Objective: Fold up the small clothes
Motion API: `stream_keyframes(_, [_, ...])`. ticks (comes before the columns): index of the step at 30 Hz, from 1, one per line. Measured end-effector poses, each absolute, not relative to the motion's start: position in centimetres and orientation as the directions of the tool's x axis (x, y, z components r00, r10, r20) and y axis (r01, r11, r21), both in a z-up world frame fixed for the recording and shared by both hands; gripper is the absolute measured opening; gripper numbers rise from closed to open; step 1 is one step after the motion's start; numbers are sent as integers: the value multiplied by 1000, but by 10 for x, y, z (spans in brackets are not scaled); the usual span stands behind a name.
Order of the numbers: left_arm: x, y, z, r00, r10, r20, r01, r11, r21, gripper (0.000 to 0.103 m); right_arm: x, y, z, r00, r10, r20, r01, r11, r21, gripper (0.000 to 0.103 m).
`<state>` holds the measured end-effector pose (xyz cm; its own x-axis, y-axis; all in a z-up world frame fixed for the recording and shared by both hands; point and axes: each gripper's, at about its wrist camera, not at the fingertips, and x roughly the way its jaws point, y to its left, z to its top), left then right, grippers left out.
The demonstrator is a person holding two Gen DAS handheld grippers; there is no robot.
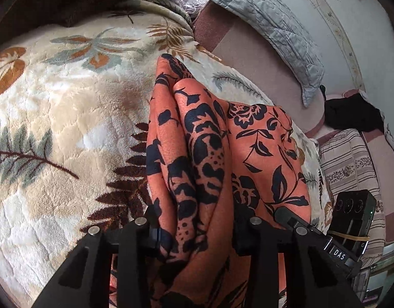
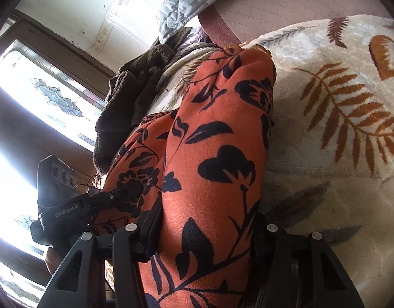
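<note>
An orange garment with a black floral print (image 1: 204, 138) hangs bunched between my two grippers over a cream leaf-patterned blanket (image 1: 55, 118). My left gripper (image 1: 197, 236) is shut on a thick fold of it at the bottom of the left wrist view. My right gripper (image 2: 207, 233) is shut on another fold of the same garment (image 2: 217, 141) in the right wrist view. The right gripper's body also shows at the lower right of the left wrist view (image 1: 351, 220), and the left gripper's body at the lower left of the right wrist view (image 2: 60, 205).
The blanket (image 2: 338, 118) covers a bed. A grey quilted pillow (image 1: 268, 20) lies on a pink sheet (image 1: 261, 61) near the wall. A dark brown blanket (image 2: 125, 102) is heaped by a window (image 2: 42, 92). Black cloth (image 1: 351, 115) and a striped cushion (image 1: 348, 164) lie at right.
</note>
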<state>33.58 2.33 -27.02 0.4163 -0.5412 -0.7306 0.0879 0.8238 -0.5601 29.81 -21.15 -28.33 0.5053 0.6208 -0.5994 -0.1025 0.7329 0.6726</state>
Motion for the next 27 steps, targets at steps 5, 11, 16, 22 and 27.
stream_keyframes(5, [316, 8, -246, 451, -534, -715, 122, 831, -543, 40, 283, -225, -258, 550, 624, -554, -150, 727, 670, 55])
stream_keyframes(11, [295, -11, -207, 483, -532, -695, 157, 834, -529, 39, 263, -251, -228, 595, 630, -498, -210, 720, 661, 55])
stream_keyframes(16, [273, -30, -174, 513, -514, -687, 196, 850, -489, 39, 243, -270, -207, 627, 636, -451, -254, 713, 653, 55])
stream_keyframes(22, [247, -51, -155, 516, -509, -689, 234, 857, -459, 39, 213, -292, -188, 657, 624, -422, -276, 721, 636, 55])
stream_keyframes(27, [226, -73, -142, 510, -502, -698, 265, 864, -428, 39, 190, -310, -180, 676, 613, -408, -274, 724, 633, 55])
